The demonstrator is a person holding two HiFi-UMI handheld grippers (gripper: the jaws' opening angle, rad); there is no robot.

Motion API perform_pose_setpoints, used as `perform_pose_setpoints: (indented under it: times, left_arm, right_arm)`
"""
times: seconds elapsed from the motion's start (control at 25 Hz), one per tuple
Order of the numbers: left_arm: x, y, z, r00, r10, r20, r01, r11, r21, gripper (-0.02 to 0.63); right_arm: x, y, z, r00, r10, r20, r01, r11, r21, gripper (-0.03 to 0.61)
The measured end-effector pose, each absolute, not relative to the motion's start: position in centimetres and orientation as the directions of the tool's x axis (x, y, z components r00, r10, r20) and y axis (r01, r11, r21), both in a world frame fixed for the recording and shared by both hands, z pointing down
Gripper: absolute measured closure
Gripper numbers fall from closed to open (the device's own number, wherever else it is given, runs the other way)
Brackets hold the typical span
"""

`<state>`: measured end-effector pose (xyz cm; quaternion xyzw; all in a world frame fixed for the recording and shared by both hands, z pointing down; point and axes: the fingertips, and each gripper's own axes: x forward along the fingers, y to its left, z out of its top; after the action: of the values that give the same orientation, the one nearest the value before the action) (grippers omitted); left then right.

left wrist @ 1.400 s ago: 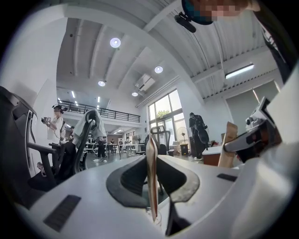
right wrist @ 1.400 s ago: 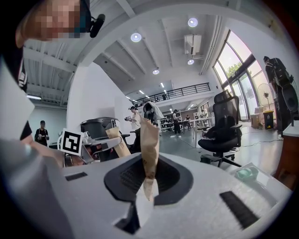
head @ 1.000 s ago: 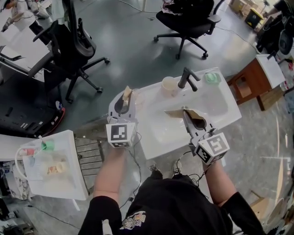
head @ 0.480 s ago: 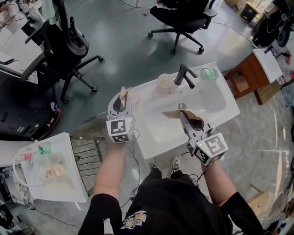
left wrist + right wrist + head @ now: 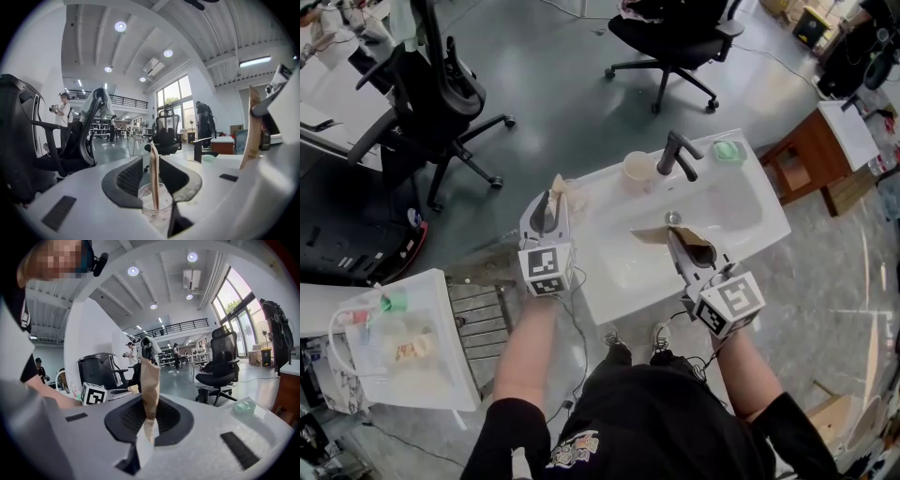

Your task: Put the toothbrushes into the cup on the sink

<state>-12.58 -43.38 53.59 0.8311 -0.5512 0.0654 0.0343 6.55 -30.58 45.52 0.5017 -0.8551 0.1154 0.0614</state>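
My left gripper (image 5: 554, 194) hangs over the sink's left corner, shut on a thin paper-wrapped toothbrush (image 5: 153, 180). That toothbrush stands upright, and its lower end reaches into a clear cup (image 5: 157, 212) right under the jaws. Over the basin of the white sink (image 5: 748, 225), my right gripper (image 5: 674, 231) is shut on a second toothbrush in a brown paper sleeve (image 5: 150, 378), which points left. A beige cup (image 5: 637, 171) stands on the sink's rim beside the dark faucet (image 5: 678, 155).
A green soap dish (image 5: 729, 152) sits at the sink's back right corner. Two black office chairs (image 5: 441, 103) (image 5: 675, 37) stand behind the sink. A wooden cabinet (image 5: 811, 169) is to the right. A white table with small items (image 5: 403, 342) and a metal grate (image 5: 483, 314) are at the left.
My left gripper has sunk with its toothbrush, down to the clear cup. The right gripper has kept still with its paper sleeve.
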Motion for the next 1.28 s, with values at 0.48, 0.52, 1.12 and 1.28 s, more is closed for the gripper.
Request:
perform_pose_setpoints:
  times: [0.48,0.52,1.12,1.28]
  left_arm:
    - [-12.5,-39.9,49.3,0.381,-0.921,0.079,-0.922,-0.385,-0.041,0.52]
    - [-12.4,-39.4,48.9,0.383,-0.921,0.072,-0.922,-0.386,-0.04,0.52]
    - [-7.7,-31.0,42.2,0.423,-0.906,0.007,-0.906,-0.423,-0.033,0.589]
    - [-6.7,-28.9,40.9,0.406,-0.914,0.017,-0.913,-0.407,-0.016,0.6]
  right_arm:
    - [5.9,-29.7,44.8,-0.53,-0.826,0.192,-0.848,0.511,-0.14,0.543]
    - [6.0,-29.5,44.7,-0.532,-0.825,0.189,-0.847,0.513,-0.14,0.543]
    - [7.6,-27.6,42.8,-0.588,-0.798,0.131,-0.809,0.573,-0.132,0.543]
    - [7.9,-27.1,42.0,-0.607,-0.787,0.111,-0.794,0.595,-0.128,0.545]
